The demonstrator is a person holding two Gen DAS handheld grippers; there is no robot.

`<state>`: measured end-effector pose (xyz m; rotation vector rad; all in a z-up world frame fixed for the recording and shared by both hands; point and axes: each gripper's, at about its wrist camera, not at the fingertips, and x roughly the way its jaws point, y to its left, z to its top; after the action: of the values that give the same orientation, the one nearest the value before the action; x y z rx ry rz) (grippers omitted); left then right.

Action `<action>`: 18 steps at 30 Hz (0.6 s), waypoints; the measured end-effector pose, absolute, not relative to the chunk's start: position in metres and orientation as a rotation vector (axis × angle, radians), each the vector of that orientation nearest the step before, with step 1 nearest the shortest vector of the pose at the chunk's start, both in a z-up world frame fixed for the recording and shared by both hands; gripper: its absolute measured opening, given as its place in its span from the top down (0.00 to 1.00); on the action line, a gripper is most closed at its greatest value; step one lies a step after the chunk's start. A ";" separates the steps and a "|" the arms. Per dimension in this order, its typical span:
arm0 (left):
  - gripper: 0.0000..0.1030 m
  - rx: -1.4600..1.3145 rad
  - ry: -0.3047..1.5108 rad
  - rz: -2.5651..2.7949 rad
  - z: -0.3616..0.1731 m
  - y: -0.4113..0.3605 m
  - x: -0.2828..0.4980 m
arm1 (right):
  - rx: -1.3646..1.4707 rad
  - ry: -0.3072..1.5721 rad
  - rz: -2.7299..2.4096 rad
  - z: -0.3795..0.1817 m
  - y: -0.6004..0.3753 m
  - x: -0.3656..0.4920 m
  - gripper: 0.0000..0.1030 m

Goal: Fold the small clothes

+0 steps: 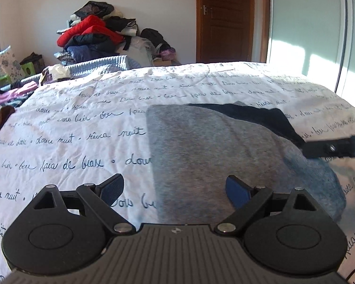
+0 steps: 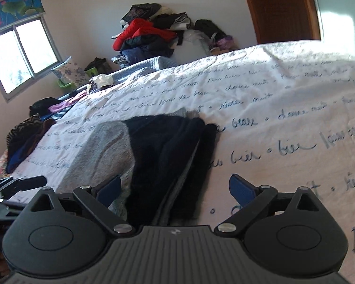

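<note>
Left gripper (image 1: 175,190): fingers spread wide, nothing between them, poised over the near edge of the grey-and-black garment (image 1: 213,146). Right gripper (image 2: 175,190): likewise spread and empty, hovering above the garment's dark portion (image 2: 168,146). Garment lying flat on the white bedspread (image 1: 82,123), grey body toward the left tool, black part along the right side, apparently already doubled over once.

For a tidy fold, probably best to close each tool on one near corner, pinching all layers together, then lift and carry both corners evenly toward the far edge so the seams line up; smooth afterwards rather than drag, since the bedspread could wrinkle underneath.

Farther off, cursive script printed across the bedspread: "douce nuit" and "fais de beaux" legible, remainder too loose to read. No brand label visible on the garment. Beyond, a clothes heap (image 1: 94,33) with a red jacket (image 2: 139,32) against the wall, then a wooden door (image 1: 227,19).
</note>
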<state>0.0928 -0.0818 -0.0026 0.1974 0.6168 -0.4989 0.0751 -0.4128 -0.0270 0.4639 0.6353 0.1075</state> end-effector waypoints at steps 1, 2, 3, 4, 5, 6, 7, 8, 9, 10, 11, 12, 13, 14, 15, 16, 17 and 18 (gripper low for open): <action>0.10 0.142 0.642 -0.516 -0.001 -0.072 0.104 | 0.503 0.643 0.126 -0.032 -0.417 0.076 0.04; 0.09 0.078 0.668 -0.540 -0.001 -0.063 0.115 | 0.548 0.652 0.134 -0.037 -0.422 0.077 0.04; 0.08 0.009 0.694 -0.573 -0.002 -0.055 0.125 | 0.586 0.664 0.136 -0.043 -0.427 0.080 0.04; 0.08 -0.044 0.722 -0.605 -0.004 -0.051 0.135 | 0.638 0.673 0.142 -0.048 -0.433 0.083 0.04; 0.08 -0.085 0.755 -0.628 -0.007 -0.048 0.146 | 0.690 0.667 0.151 -0.052 -0.438 0.084 0.03; 0.08 -0.122 0.792 -0.649 -0.012 -0.046 0.157 | 0.734 0.654 0.167 -0.054 -0.442 0.086 0.00; 0.08 -0.161 0.828 -0.666 -0.017 -0.045 0.169 | 0.764 0.644 0.189 -0.055 -0.445 0.088 0.00; 0.08 -0.194 0.855 -0.675 -0.023 -0.046 0.178 | 0.781 0.644 0.217 -0.057 -0.447 0.095 0.00; 0.08 -0.227 0.877 -0.687 -0.028 -0.046 0.187 | 0.779 0.646 0.224 -0.059 -0.449 0.102 0.00; 0.08 -0.268 0.901 -0.702 -0.033 -0.047 0.196 | 0.768 0.648 0.227 -0.059 -0.449 0.110 0.00; 0.08 -0.303 0.912 -0.718 -0.037 -0.048 0.203 | 0.760 0.648 0.237 -0.059 -0.448 0.119 0.00; 0.08 -0.334 0.911 -0.732 -0.039 -0.051 0.208 | 0.757 0.645 0.261 -0.059 -0.448 0.127 0.00; 0.08 -0.355 0.908 -0.746 -0.040 -0.052 0.213 | 0.760 0.646 0.288 -0.060 -0.447 0.137 0.00; 0.08 -0.373 0.908 -0.764 -0.040 -0.055 0.217 | 0.763 0.646 0.307 -0.061 -0.445 0.146 0.00; 0.08 -0.389 0.912 -0.781 -0.041 -0.060 0.222 | 0.758 0.644 0.320 -0.062 -0.444 0.155 0.00; 0.11 -0.398 0.916 -0.794 -0.042 -0.064 0.224 | 0.745 0.644 0.327 -0.061 -0.441 0.164 0.00; 0.26 -0.397 0.919 -0.809 -0.042 -0.068 0.225 | 0.732 0.644 0.326 -0.061 -0.438 0.171 0.02; 0.43 -0.372 0.931 -0.812 -0.042 -0.073 0.225 | 0.717 0.647 0.319 -0.061 -0.435 0.175 0.11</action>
<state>0.2250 -0.0730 -0.0425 -0.3717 0.9314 -0.8119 0.1753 -0.4350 -0.0609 0.7174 0.6465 0.3192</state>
